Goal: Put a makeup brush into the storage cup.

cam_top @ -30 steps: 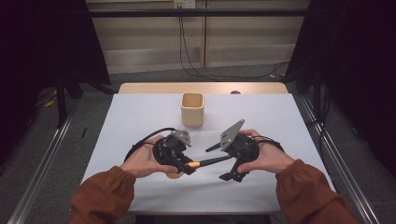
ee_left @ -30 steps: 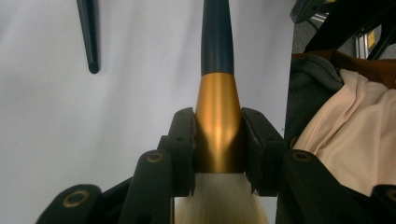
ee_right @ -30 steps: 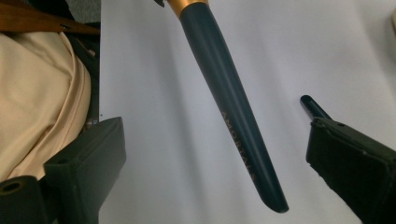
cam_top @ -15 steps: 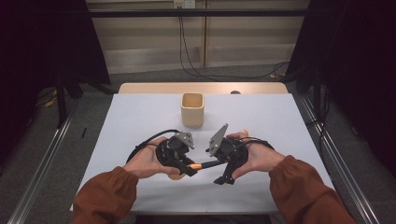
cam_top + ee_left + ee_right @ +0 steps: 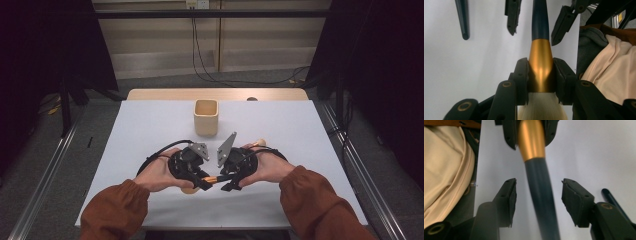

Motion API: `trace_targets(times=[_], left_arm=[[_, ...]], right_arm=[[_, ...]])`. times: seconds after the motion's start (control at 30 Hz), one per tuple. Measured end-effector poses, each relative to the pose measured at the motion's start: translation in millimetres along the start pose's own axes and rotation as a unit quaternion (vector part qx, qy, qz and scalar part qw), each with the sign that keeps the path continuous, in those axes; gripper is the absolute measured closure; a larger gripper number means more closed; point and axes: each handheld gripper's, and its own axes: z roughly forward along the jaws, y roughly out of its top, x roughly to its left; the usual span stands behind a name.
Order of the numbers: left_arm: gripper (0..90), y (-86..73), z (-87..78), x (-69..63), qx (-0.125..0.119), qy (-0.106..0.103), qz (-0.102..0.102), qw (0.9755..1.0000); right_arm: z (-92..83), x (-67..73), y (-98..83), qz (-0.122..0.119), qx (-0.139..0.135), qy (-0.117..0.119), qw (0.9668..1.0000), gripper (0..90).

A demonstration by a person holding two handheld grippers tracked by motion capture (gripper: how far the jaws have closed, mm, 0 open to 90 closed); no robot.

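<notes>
A make-up brush with a gold ferrule [image 5: 540, 50], dark blue handle [image 5: 541, 202] and pale bristles is held level above the white table [image 5: 300, 130]. My left gripper [image 5: 541, 64] is shut on the ferrule, bristles toward its camera. My right gripper [image 5: 539, 192] faces it, one jaw on each side of the handle. Its jaws have just been closing, but a gap still shows between each pad and the handle. In the high view the left gripper [image 5: 202, 181] and right gripper [image 5: 225, 179] meet tip to tip near the table's front.
A tan square cup [image 5: 206, 117] stands upright behind the hands, mid-table. A second dark thin handle [image 5: 462, 17] lies on the table beside the grippers, and a tan tip [image 5: 260, 142] pokes out behind the right hand. A person's orange sleeves enter from below.
The right hand has moved left toward the left gripper. Its jaws now straddle the brush handle and stand narrower than before. The left hand has stayed put.
</notes>
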Motion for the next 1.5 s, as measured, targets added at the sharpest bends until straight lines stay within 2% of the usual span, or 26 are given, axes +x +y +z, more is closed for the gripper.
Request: trace_targets(times=[0.07,0.23,0.3,0.43,0.83,1.03,1.23,1.43,1.5], left_arm=[[66.6,-0.9,0.4,1.1,0.000,-0.002,-0.001,1.0000],[66.6,-2.4,1.5,1.7,-0.004,-0.003,-0.004,1.0000],[66.6,-3.6,1.3,2.8,-0.003,-0.004,-0.006,1.0000],[66.6,-5.2,2.1,3.7,-0.005,-0.008,-0.009,0.9999],[66.4,-5.7,4.9,4.3,-0.003,-0.009,0.001,1.0000],[65.5,-5.3,7.9,5.3,0.003,-0.007,0.002,1.0000],[63.2,-7.3,5.1,7.0,-0.016,-0.007,0.005,0.9998],[51.2,-12.6,7.4,9.9,-0.033,-0.004,-0.012,0.9994],[47.9,-13.7,7.2,10.8,-0.041,0.004,-0.020,0.9989]], right_arm=[[0.3,-0.3,0.8,-0.005,-0.003,0.007,1.0000,54.0],[2.1,1.2,4.1,-0.009,0.000,0.009,0.9999,63.8],[2.0,0.3,4.6,-0.012,-0.007,0.008,0.9999,67.1],[2.2,0.6,5.3,-0.008,-0.011,0.006,0.9999,68.8],[7.1,1.6,6.4,-0.029,-0.003,0.009,0.9995,73.6],[9.0,1.2,6.3,-0.024,0.006,0.015,0.9996,74.6],[4.4,0.1,4.1,-0.010,-0.006,0.025,0.9996,75.0],[2.3,-1.5,-2.5,0.003,-0.005,0.024,0.9997,75.1],[1.5,-1.3,-4.7,0.009,-0.007,0.022,0.9997,75.1]])
